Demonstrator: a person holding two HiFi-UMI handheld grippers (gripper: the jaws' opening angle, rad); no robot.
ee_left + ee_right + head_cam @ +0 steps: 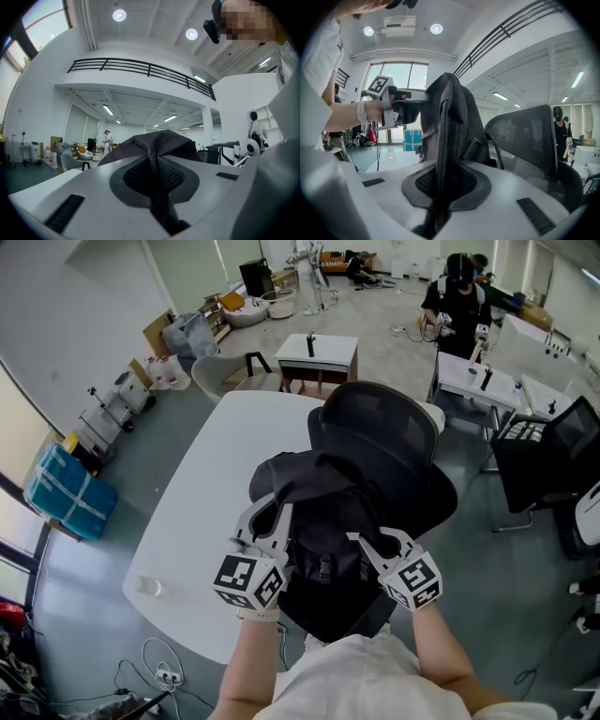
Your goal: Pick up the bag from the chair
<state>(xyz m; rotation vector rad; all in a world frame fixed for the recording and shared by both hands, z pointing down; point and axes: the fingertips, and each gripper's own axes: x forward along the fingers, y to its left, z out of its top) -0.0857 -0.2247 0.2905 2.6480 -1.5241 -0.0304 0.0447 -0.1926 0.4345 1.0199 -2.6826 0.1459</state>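
Note:
A black fabric bag (pixel 314 498) hangs between my two grippers, just in front of the black mesh office chair (pixel 398 432). My left gripper (pixel 272 514) is shut on a fold of the bag's upper left side. In the left gripper view the dark cloth (pixel 157 145) is pinched between the jaws. My right gripper (pixel 372 542) is shut on the bag's right side. In the right gripper view a strap and panel of the bag (pixel 447 122) rise from the closed jaws, with the left gripper (pixel 417 101) beyond and the chair's backrest (pixel 525 136) at the right.
A white oval table (pixel 202 521) lies left of the chair and carries a small clear cup (pixel 150 587). Cables (pixel 164 667) trail on the floor below it. A second black chair (pixel 553 456) and desks stand at the right. A person (pixel 457 301) stands far back.

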